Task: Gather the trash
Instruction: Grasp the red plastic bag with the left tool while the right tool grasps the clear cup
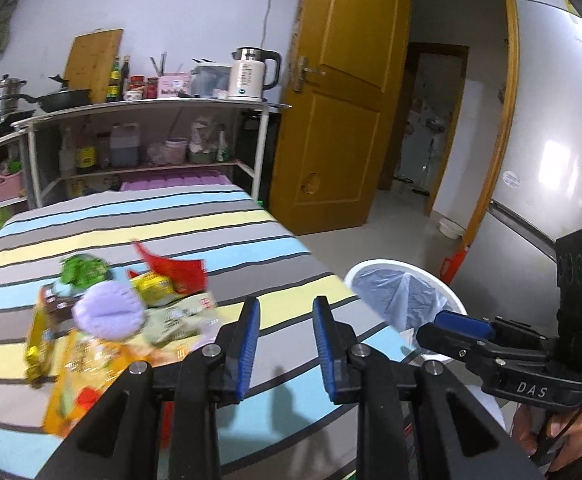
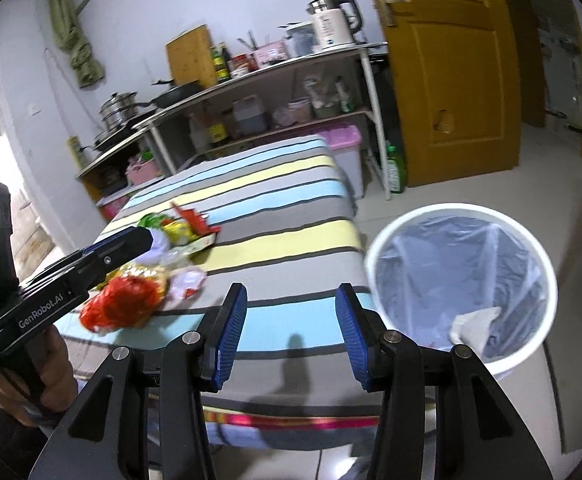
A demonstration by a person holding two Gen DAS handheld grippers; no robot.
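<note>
Lettering: "GenRobot.AI" on left tool [image 2: 143, 240], "DAS" on right tool [image 1: 447, 326]. Both tools gape, nothing betw. pads. Heap of crumpled coloured snack wrappers [image 1: 103, 320] lies on striped-cloth worktop [image 1: 251, 248], near front edge. White round bin w/ clear liner [image 2: 461, 288] just beside worktop corner; floor past it bare.

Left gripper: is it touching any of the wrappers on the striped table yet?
Apart. In the left wrist view the left gripper has open, empty jaws, with striped cloth visible between its pads and the wrapper pile.
</note>
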